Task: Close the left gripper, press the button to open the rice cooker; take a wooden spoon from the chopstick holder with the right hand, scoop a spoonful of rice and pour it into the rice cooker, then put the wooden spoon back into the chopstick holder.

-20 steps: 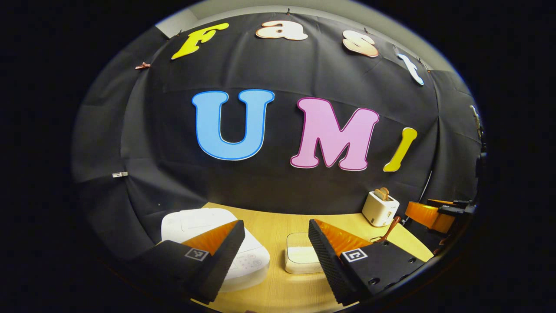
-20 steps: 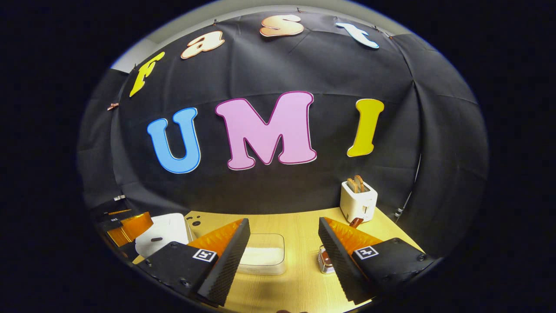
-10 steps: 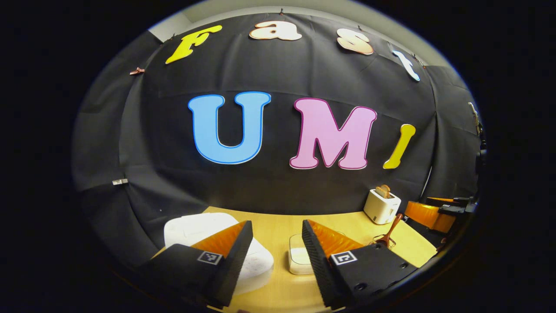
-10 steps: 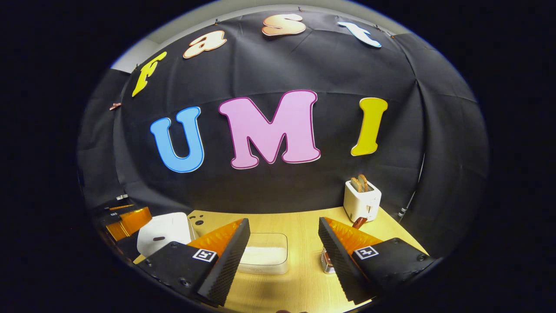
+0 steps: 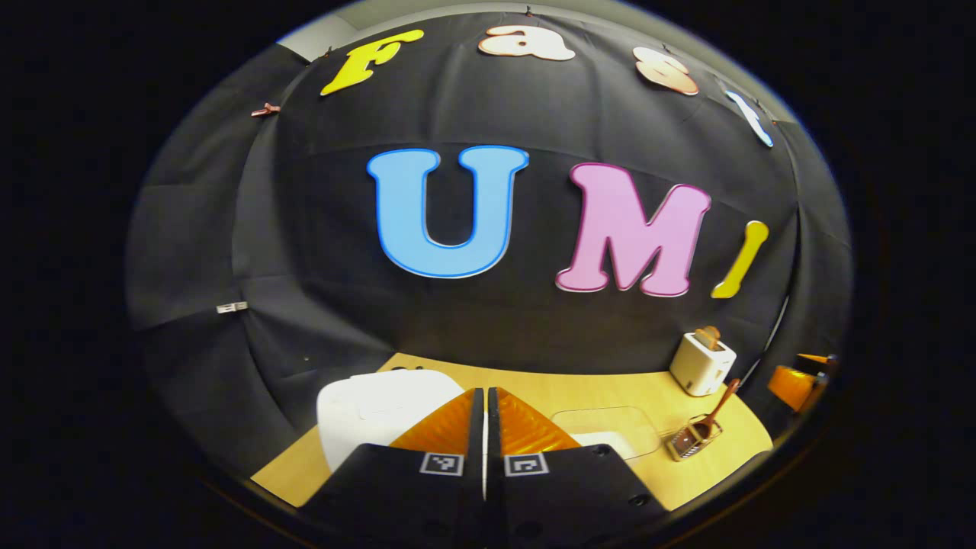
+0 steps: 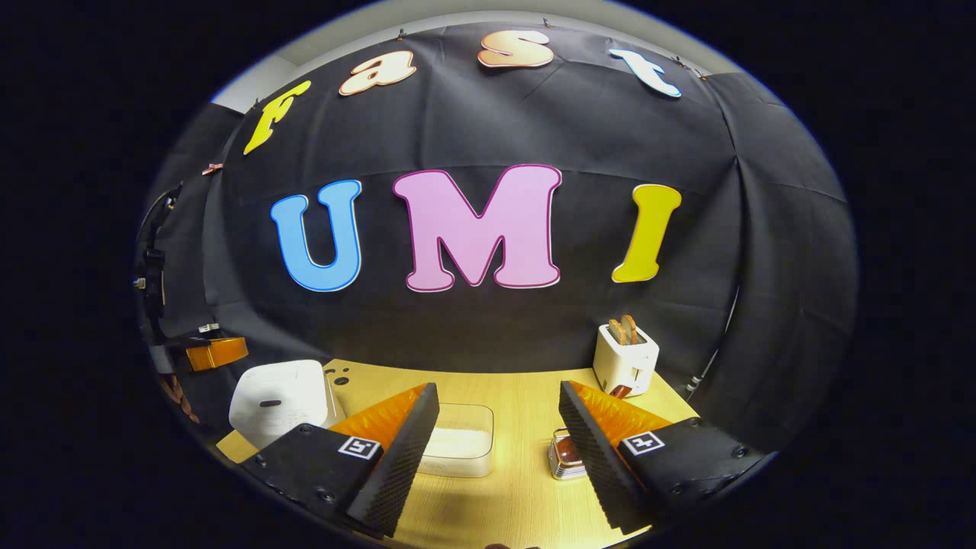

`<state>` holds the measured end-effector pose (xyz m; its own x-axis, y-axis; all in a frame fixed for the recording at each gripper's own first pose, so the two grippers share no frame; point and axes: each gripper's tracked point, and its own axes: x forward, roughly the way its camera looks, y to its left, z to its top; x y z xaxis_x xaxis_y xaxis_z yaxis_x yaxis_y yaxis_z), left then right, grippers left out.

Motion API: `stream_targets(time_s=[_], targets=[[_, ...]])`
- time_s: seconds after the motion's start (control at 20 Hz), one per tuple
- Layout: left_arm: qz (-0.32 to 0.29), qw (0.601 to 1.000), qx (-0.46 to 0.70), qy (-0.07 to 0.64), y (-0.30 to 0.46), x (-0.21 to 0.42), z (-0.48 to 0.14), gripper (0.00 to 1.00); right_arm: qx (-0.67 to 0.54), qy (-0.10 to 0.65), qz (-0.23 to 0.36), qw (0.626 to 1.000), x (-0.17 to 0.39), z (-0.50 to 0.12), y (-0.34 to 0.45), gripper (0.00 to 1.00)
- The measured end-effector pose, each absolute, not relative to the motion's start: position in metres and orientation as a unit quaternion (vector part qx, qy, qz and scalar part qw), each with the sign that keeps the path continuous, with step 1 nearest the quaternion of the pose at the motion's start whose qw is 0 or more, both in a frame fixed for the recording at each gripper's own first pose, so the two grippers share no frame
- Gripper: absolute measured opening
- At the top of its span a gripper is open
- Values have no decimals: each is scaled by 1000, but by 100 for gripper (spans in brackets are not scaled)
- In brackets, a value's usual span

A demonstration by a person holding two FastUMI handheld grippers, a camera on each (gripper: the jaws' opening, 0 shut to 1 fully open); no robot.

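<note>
Left claw (image 5: pixel 486 442): both fingers (image 5: pixel 450 423) brought together, faces meeting along a thin vertical seam with nothing between them. It points level and forward, held off the worktop, touching nothing. In the right gripper view the same claw (image 6: pixel 216 352) shows far off to that claw's left, small and at the edge; its finger state cannot be read there.

Right claw (image 6: pixel 499 450): fingers (image 6: pixel 400 457) spread wide, a broad gap between the ridged inner faces, nothing held. It also points level and forward, clear of the worktop. A part of it (image 5: pixel 797 381) shows at the far right of the left gripper view.
</note>
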<state>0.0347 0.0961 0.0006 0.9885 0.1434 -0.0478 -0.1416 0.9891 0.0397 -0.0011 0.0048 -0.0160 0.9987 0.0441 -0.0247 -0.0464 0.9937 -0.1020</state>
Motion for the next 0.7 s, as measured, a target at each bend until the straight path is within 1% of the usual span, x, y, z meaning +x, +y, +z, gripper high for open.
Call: stream_targets(time_s=[0.15,0.35,0.5,0.7], targets=[[79,995,-8,59,119,48,-15,5,-45,20,9,999,-3,-22,-4,98],[74,991,-14,114,138,65,-51,5,-46,32,-6,998,-8,-30,-10,99],[72,984,-50,158,146,72,-82,5,-50,39,-14,998,-12,-37,-14,98],[75,978,-48,188,155,74,-108,5,-43,47,-31,998,-14,-43,-20,99]])
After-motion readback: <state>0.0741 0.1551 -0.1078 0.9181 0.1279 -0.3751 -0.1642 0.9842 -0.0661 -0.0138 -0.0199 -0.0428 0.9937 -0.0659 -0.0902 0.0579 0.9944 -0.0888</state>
